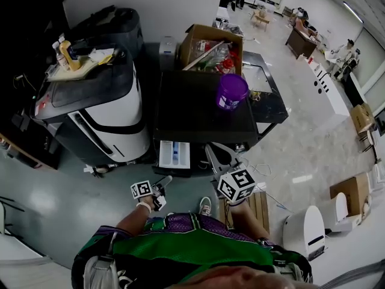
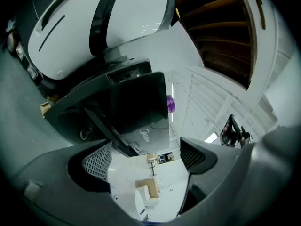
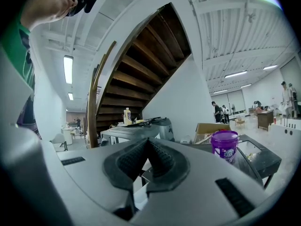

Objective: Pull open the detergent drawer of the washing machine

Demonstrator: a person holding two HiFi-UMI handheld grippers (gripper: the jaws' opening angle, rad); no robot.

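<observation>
We find the detergent drawer [image 1: 174,154] standing out from the front of the washing machine [image 1: 192,116]. The left gripper [image 2: 146,161] has its jaws wide apart and empty. The right gripper [image 3: 148,157] has its jaws pressed together on nothing. Both hang just short of the drawer. We judge the pull complete and no further move required.

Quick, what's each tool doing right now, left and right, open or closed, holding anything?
Left tool: open, nothing between its jaws.
Right tool: closed, jaws together, holding nothing.
</observation>
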